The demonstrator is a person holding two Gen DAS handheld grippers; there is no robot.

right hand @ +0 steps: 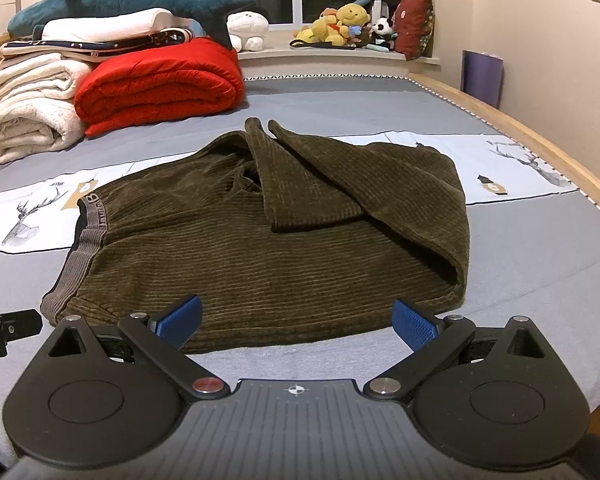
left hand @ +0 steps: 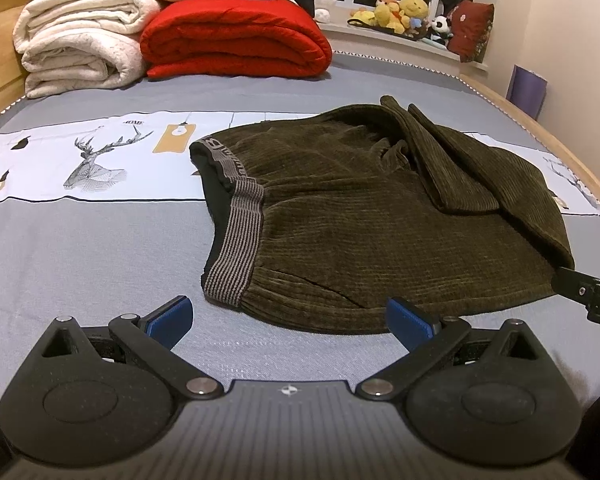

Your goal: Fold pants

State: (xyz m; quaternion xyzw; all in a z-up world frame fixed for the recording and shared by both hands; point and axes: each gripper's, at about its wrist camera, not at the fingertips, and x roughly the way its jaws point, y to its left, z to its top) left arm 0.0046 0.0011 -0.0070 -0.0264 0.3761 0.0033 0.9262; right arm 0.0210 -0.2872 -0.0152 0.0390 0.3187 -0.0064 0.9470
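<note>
Readable text is sparse. The grey striped elastic waistband (right hand: pixel 85 227) of the dark olive corduroy pants (right hand: pixel 268 248) carries woven lettering; only a large "B" at its far end is legible, the rest too small and warped. On the white printed band of the grey bedsheet (left hand: pixel 40 168), a small word above the deer drawing, at 11 o'clock from the pants, looks like "HOME", not certain.

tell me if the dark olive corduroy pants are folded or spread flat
Partly folded: the dark olive corduroy pants have their legs doubled back loosely over the seat.

Pants (right hand: pixel 260 248) on bed (right hand: pixel 520 272), blankets (right hand: pixel 160 84) behind.
</note>
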